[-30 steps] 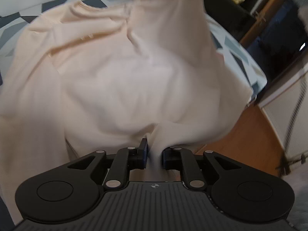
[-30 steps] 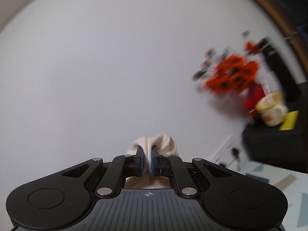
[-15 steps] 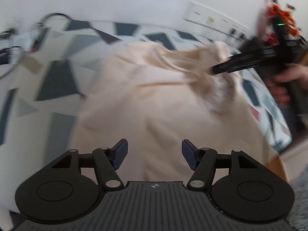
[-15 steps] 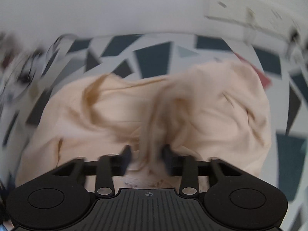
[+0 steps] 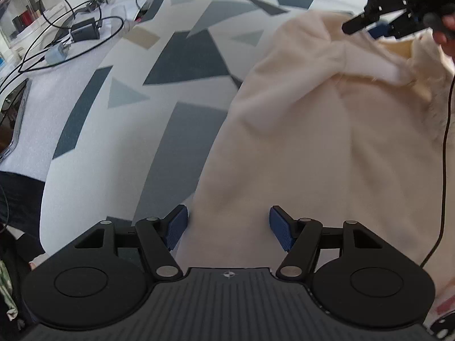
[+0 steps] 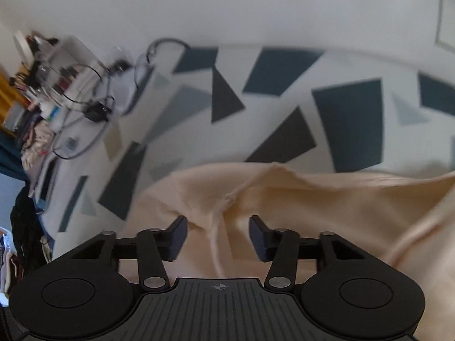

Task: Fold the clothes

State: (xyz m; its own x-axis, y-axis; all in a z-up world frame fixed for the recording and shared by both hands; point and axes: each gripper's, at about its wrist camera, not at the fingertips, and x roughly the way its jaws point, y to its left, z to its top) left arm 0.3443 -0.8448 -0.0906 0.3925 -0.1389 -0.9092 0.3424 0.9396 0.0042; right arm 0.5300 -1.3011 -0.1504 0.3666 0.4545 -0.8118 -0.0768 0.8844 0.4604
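A cream garment (image 5: 327, 142) lies spread and rumpled on a bed sheet (image 5: 170, 91) printed with grey and dark blue shapes. My left gripper (image 5: 228, 228) is open and empty over the garment's near left edge. My right gripper (image 6: 217, 237) is open just above a bunched seam of the garment (image 6: 312, 204); a cloth ridge lies between the jaws, not gripped. The right gripper also shows in the left wrist view (image 5: 378, 22) at the far right end of the garment.
Black cables and a charger (image 5: 82, 31) lie on the bed at the far left, beside a clear box (image 5: 25, 11). A tablet or phone (image 5: 14, 125) lies at the left edge. A thin black cord (image 5: 446, 142) hangs down on the right.
Both grippers held the garment lifted a second ago. Both have since opened and let it drop onto the bed. The left gripper has shifted toward the garment's left edge.
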